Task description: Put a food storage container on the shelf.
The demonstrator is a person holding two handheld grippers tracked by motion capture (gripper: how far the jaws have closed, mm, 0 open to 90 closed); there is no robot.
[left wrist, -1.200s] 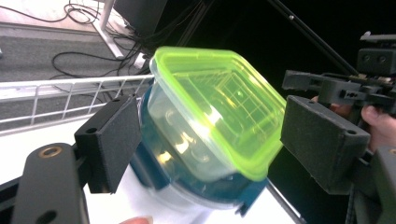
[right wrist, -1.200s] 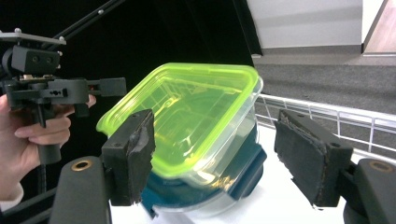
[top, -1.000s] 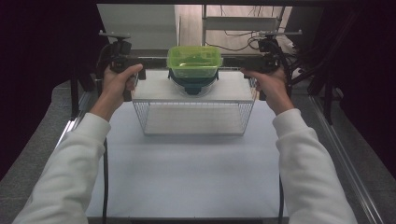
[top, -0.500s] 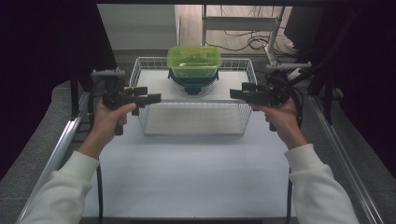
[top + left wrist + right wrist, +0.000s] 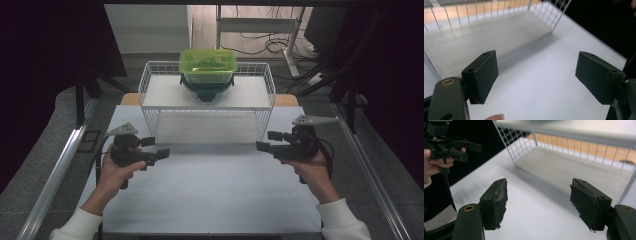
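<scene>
Topping the rack point(image 5: 207, 90): green container point(image 5: 207, 65).

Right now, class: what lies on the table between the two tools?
In the high view, only bare white table lies between the left tool and the right tool.

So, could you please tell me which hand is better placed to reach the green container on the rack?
Right, narrowly: the right tool, open, sits nearer the wire rack bearing the green container than the left tool, also open.
</scene>
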